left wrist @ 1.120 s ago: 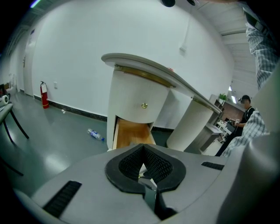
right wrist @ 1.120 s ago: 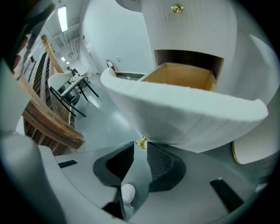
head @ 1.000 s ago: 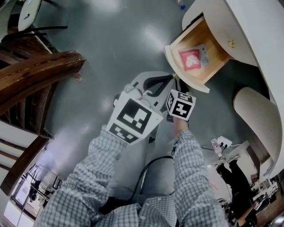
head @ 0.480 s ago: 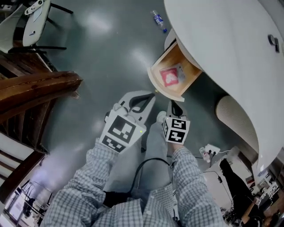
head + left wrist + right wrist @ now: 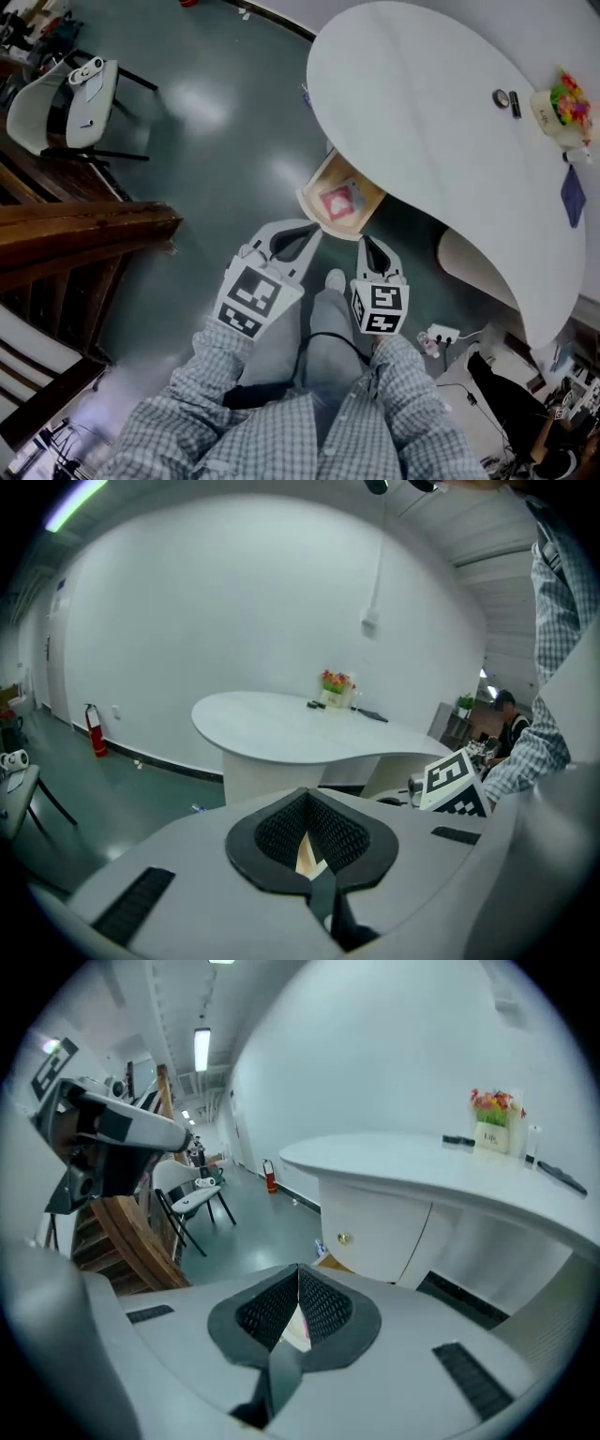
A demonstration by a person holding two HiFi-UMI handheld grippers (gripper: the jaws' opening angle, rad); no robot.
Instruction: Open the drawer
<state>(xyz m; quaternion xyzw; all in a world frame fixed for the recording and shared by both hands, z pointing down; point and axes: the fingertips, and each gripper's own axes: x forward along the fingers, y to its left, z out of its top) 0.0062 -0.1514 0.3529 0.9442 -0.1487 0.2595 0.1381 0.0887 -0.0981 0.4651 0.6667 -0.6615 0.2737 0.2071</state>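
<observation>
The wooden drawer (image 5: 330, 203) stands pulled out from under the white table (image 5: 422, 112), with a red packet (image 5: 337, 201) lying inside. My left gripper (image 5: 309, 232) hangs just short of the drawer's front, shut and holding nothing. To its right, my right gripper (image 5: 367, 244) is also shut and empty, apart from the drawer. In the left gripper view the left gripper (image 5: 305, 796) has its jaws closed, with a sliver of wood showing behind them. In the right gripper view the right gripper (image 5: 298, 1270) points at the open drawer (image 5: 330, 1263) below a brass knob (image 5: 345, 1238).
Dark wooden stairs (image 5: 84, 239) fill the left side. A white chair (image 5: 61, 98) stands at the upper left. A power strip (image 5: 439, 336) lies on the floor at right. A flower pot (image 5: 562, 105) sits on the table. My legs (image 5: 323, 328) are below the grippers.
The head view has risen and pulled back, so more of the table shows. Both grippers have drawn away from the drawer front; the drawer stays open.
</observation>
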